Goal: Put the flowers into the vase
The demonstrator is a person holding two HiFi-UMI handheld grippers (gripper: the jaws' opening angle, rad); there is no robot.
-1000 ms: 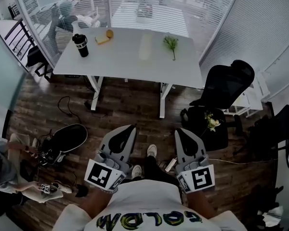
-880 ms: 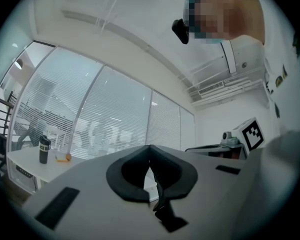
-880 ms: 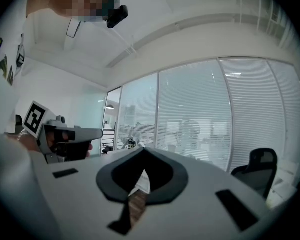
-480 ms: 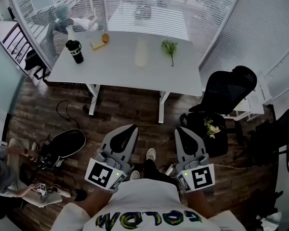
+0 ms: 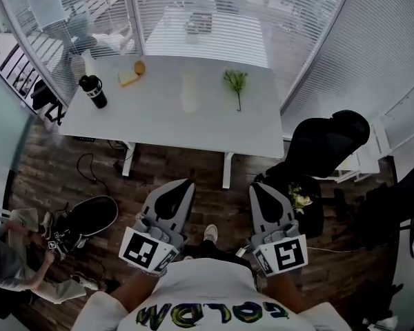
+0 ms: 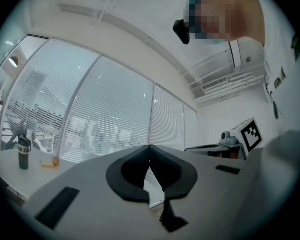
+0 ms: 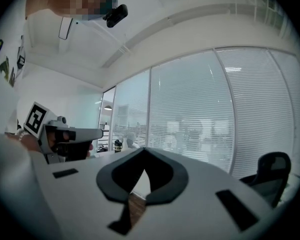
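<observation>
The bench is well ahead of my jaws. My left gripper and right gripper have closed jaws, holding nothing. On the bench the vase stands, with flowers lying near its right.

White T-shirt, green-yellow lettering; grey left gripper, right gripper, black-lined jaws, black-white marker cubes

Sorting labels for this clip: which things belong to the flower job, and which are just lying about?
Job: green sprig, pale vase, probably the white flowers.
Lying about: black tumbler, yellow items, black chair.
</observation>
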